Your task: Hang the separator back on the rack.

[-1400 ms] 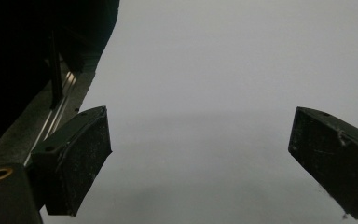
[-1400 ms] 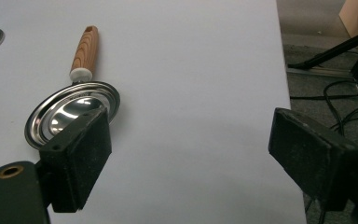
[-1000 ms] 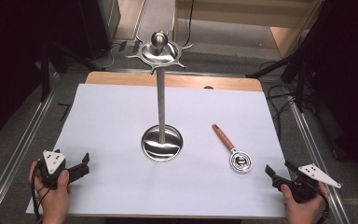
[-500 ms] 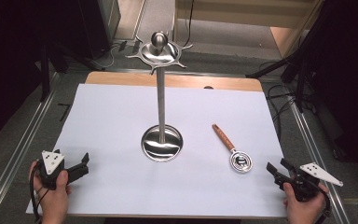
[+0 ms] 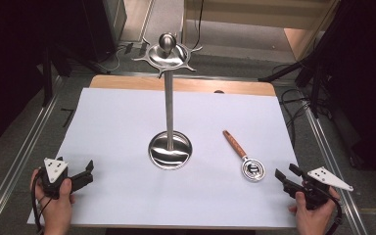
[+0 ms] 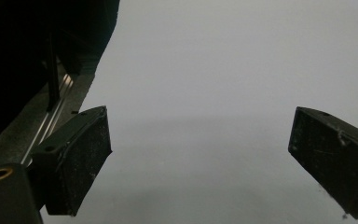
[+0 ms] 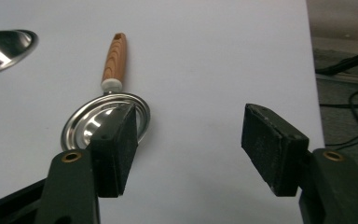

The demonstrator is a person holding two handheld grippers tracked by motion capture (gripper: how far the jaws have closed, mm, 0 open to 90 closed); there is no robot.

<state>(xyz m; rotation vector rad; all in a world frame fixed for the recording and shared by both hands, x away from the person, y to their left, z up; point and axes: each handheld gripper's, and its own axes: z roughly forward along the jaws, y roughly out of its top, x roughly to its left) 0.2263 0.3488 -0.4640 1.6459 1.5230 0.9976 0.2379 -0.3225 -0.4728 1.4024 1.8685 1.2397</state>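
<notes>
Right gripper view: the right gripper (image 7: 189, 149) has its jaws apart and empty, just short of the wooden-handled ladle (image 7: 106, 114) lying flat. The left gripper (image 6: 200, 163) gapes too. Nothing hangs on the metal stand (image 5: 169, 98); presumably hanging remains.

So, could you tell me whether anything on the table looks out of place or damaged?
Nothing stands out: the stand is upright, and the wooden-handled spoon lies flat beside it, apart from it.
</notes>
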